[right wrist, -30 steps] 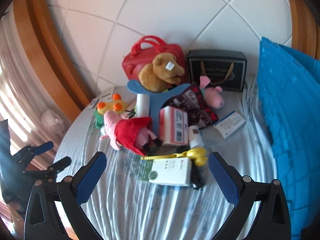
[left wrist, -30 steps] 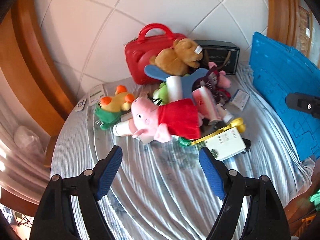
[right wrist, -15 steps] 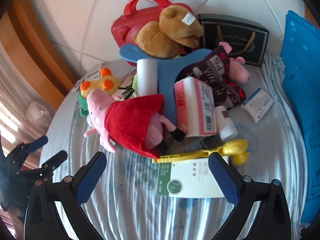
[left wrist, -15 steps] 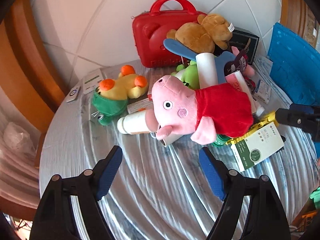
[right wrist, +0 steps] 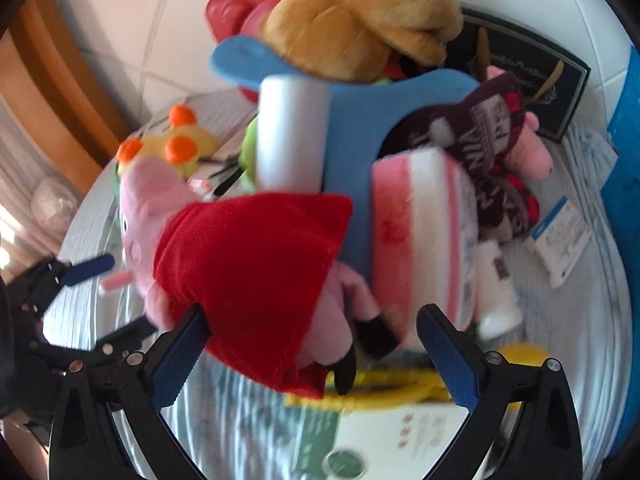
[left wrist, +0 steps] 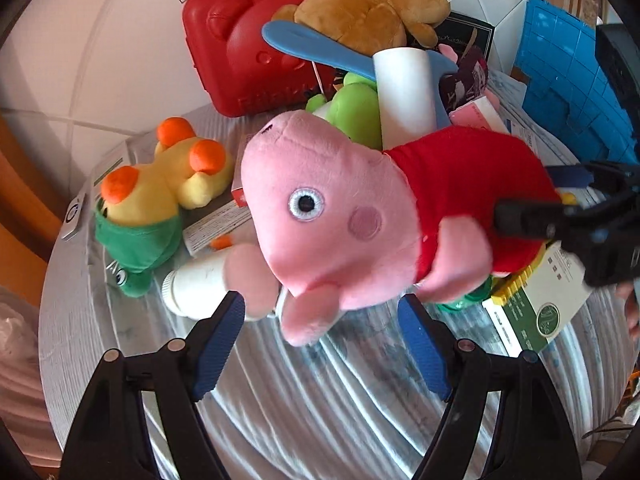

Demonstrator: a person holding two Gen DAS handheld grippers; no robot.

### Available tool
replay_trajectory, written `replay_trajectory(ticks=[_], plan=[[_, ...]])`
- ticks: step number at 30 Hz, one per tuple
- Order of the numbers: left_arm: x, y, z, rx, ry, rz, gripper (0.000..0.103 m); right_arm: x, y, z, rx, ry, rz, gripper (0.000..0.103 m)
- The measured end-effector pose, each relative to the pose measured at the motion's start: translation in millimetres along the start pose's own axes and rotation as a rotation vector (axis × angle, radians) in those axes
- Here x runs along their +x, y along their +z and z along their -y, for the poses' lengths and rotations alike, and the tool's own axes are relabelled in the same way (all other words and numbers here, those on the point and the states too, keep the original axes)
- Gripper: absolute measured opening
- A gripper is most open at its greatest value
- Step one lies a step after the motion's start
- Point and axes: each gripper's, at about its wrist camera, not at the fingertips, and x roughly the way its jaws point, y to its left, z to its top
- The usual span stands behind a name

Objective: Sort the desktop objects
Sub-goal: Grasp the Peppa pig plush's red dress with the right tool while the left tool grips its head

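Left gripper [left wrist: 322, 322]: fingers spread wide, nothing between the blue pads; the pink pig plush's ear and snout hang just above the gap.
Right gripper [right wrist: 310, 352]: fingers spread apart — the hem of the plush's red dress and its dark-shoed legs lie between them; whether a pad touches the fabric cannot be told through the blur.
Pink pig plush [left wrist: 320, 216]: lying on its side at the front of the pile, head toward the left gripper, red dress toward the right.
Yellow duck plush [left wrist: 168, 180]: left of the pig, in a green frog-faced pouch.
White bottle [left wrist: 196, 286]: on its side, partly under the pig's head.
Brown bear plush [left wrist: 372, 12]: top of the pile, resting on a blue hanger [left wrist: 316, 48] and against the red case [left wrist: 240, 40].
Green-and-white box [left wrist: 540, 300]: flat on the striped tablecloth [left wrist: 340, 408], beside the pig's dress.
Blue panel [left wrist: 568, 76]: upright at the right edge.
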Motion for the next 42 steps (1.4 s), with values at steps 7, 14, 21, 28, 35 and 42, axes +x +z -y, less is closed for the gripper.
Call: replay_trajectory(ticks=[7, 14, 21, 28, 35, 42], plan=[[9.8, 17.7, 12.7, 0.035, -0.036, 0.015, 0.079, -10.1, 8.3, 11.6, 0.044, 0.041, -0.011, 0.103], [21.1, 27.3, 26.5, 0.072, -0.036, 0.019, 0.079, -0.3, -4.5, -1.5, 0.011, 0.036, -0.003, 0.103], [12.6, 30.0, 30.7, 0.064, -0.034, 0.054, 0.058, 2.9, -1.0, -8.5, -0.032, 0.015, -0.007, 0.069], [-16.4, 33.8, 39.1, 0.049, -0.043, 0.1, 0.039, -29.5, -1.5, -1.8, -0.068, 0.022, 0.049, 0.055], [-29.4, 29.4, 53.2, 0.016, -0.075, 0.077, 0.035, -49.6, -5.3, 21.0, -0.02, -0.014, 0.067, 0.028], [-15.7, 13.1, 44.4, -0.072, -0.032, 0.044, 0.072, -55.1, -18.4, 42.3, 0.0, 0.014, 0.067, 0.088]])
